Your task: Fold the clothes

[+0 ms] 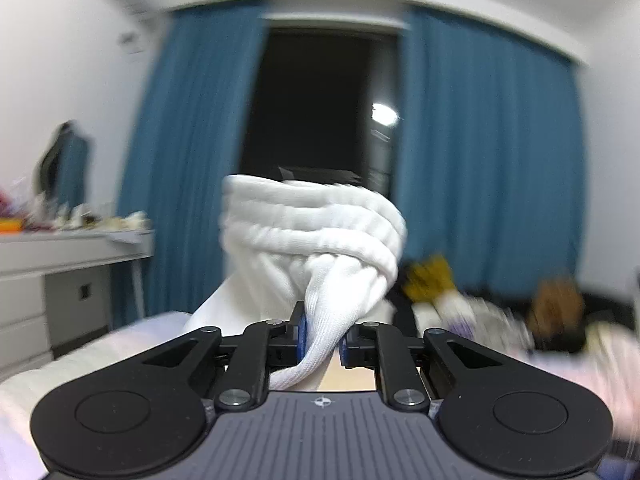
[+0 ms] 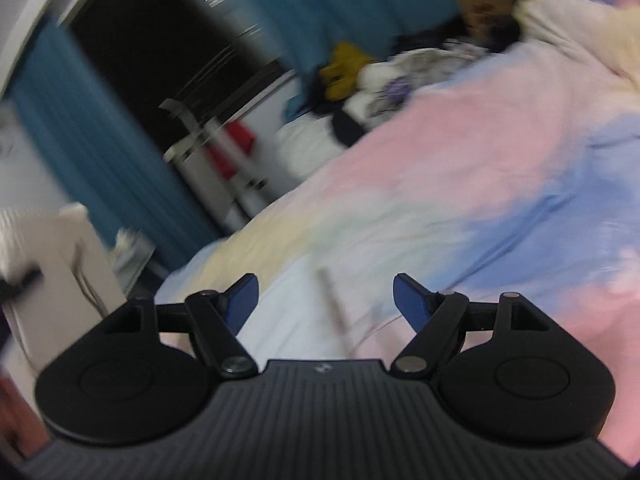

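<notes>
A white ribbed garment [image 1: 312,236] is pinched between the blue-padded fingers of the left gripper [image 1: 322,340], which are closed tight on a twisted strand of it. The rest of the cloth is bunched in folds at frame centre, held up in front of the dark window [image 1: 316,112] and blue curtains [image 1: 488,152]. A table [image 1: 76,244] with small clutter is seen at left, blurred.

In the right wrist view, the fingers [image 2: 410,304] of the right gripper [image 2: 324,300] are spread wide, with nothing held. A pastel pink, blue and yellow bed cover [image 2: 460,184] is seen beneath them. A heap of mixed clothes [image 2: 380,80] is seen at upper centre, too blurred to be sorted out.
</notes>
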Motion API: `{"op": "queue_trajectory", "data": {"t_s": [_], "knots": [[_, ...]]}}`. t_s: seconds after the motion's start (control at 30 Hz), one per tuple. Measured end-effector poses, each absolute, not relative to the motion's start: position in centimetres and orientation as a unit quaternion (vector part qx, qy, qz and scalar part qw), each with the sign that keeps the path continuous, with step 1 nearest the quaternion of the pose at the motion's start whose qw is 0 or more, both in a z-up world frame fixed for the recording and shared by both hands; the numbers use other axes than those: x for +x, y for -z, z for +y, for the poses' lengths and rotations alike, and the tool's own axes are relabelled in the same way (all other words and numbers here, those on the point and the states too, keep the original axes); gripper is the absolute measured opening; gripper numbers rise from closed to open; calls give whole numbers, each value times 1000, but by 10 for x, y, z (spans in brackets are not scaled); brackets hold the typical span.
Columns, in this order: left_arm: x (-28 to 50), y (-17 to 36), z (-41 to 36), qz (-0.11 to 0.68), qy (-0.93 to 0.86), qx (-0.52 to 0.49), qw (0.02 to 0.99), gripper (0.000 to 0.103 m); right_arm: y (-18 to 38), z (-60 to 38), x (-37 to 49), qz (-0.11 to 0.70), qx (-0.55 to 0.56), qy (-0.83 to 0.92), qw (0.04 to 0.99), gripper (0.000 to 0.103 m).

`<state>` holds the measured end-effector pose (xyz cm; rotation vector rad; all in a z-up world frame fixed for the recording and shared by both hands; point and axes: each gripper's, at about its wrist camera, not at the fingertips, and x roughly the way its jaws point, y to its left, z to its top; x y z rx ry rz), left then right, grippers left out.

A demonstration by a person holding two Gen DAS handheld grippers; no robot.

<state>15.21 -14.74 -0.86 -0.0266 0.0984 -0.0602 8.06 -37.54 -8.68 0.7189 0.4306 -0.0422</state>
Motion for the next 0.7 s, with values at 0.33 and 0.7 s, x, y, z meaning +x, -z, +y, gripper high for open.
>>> {"op": "queue_trajectory", "data": {"t_s": [0.33, 0.7], "knots": [[144, 134, -240, 157, 118, 199, 960, 21, 108, -419, 99, 246, 410, -26, 878, 77], [128, 97, -147, 207, 206, 271, 917, 64, 89, -411, 134, 279, 375, -140, 873, 77]]}}
